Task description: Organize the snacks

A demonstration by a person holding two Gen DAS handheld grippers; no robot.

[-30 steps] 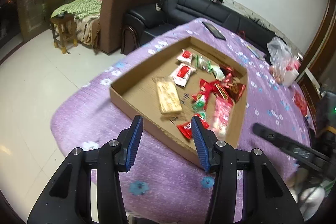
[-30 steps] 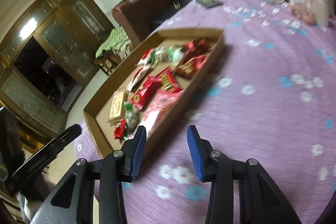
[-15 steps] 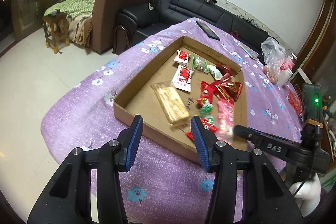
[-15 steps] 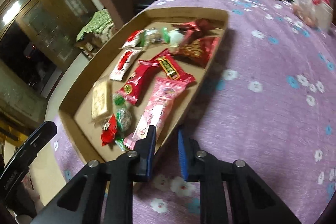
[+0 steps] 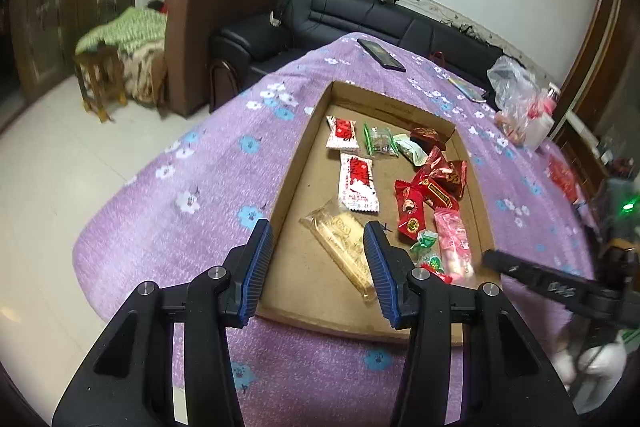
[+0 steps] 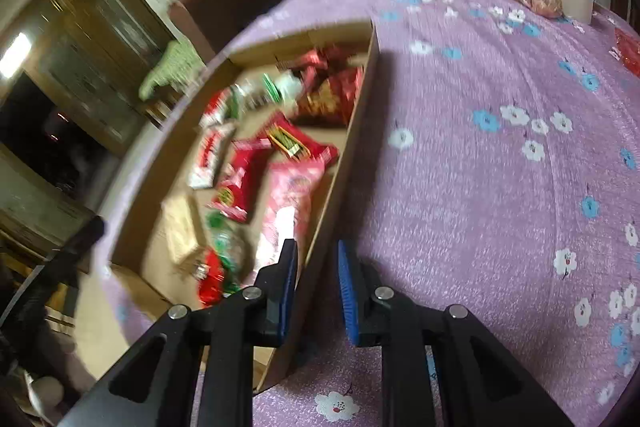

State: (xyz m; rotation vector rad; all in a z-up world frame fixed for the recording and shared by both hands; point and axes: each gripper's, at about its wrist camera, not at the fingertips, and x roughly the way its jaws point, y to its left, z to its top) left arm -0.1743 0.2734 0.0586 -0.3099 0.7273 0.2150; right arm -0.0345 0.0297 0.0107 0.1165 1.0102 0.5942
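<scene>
A round table under a purple cloth printed with white and blue flowers (image 5: 208, 187) fills most of both views. Beyond it, at twelve o'clock in the left wrist view, runs a black leather sofa (image 5: 360, 15), with a brown upholstered armchair (image 5: 208, 27) at ten o'clock.

On the cloth lies a shallow, open brown cardboard tray (image 5: 298, 163), and all the snacks are inside it. A long biscuit bar in clear wrap (image 5: 340, 239) lies nearest, toward the tray's six o'clock edge. A pink packet (image 5: 454, 239) lies along the wall at four o'clock, and a white packet with red print (image 5: 356, 181) sits near the middle. Red packets (image 5: 410, 211) cluster from the middle toward two o'clock.

A crumpled clear plastic bag (image 5: 514, 87) stands on the cloth at two o'clock, well apart from the tray. A dark flat slab (image 5: 382, 55) lies near the table's far edge at twelve.

The left gripper (image 5: 317, 239) hangs above the tray's near left corner, its blue pads spread with nothing between them.

The right gripper (image 6: 316, 259) straddles the tray's right-hand wall (image 6: 356, 131) at the near end, one finger inside and one outside. Its jaws stand narrow. That view is smeared, but a gap seems to show on each side of the cardboard, so the pads do not appear to be pinching it.
</scene>
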